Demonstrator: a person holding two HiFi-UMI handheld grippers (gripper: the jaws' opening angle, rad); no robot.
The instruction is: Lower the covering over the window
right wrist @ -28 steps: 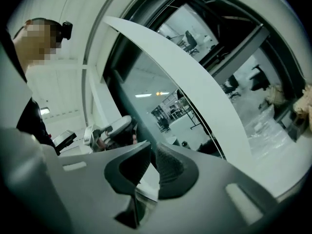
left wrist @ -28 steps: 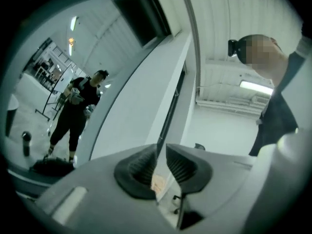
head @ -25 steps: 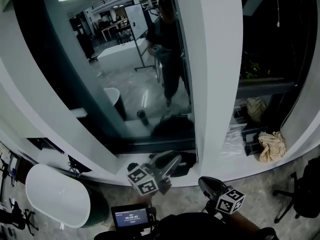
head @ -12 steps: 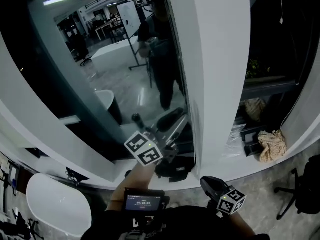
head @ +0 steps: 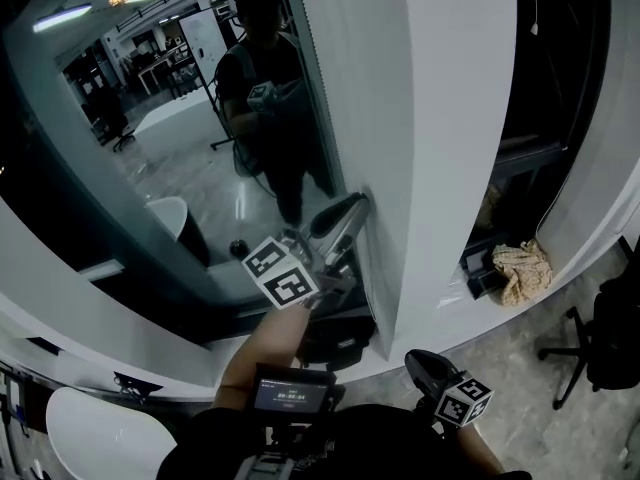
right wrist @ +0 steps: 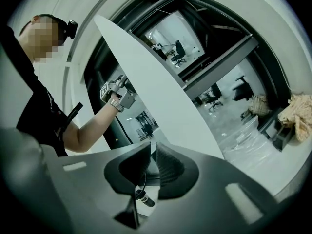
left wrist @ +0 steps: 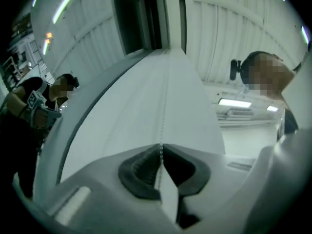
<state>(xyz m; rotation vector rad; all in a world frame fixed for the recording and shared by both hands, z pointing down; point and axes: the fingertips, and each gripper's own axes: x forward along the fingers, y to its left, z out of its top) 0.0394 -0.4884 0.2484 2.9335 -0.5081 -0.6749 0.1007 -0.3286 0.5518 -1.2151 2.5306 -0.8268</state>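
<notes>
White pillar [head: 440, 118] splits two dark panes, and the big glass [head: 130, 168] mirrors a lit office and the person. Speckled stone floor [head: 560, 408] down below. The blind's bead chain [left wrist: 165, 106] hangs along the pillar's edge. The left gripper [left wrist: 160, 149] is up at it, and its jaws just squeezed in and are pinching the chain. The right gripper [right wrist: 153, 145] sits low, with just a thin slit and nothing in it. There's a crumpled cloth [head: 520, 268] on the right sill beside a dark box [head: 483, 278], can't see inside.
</notes>
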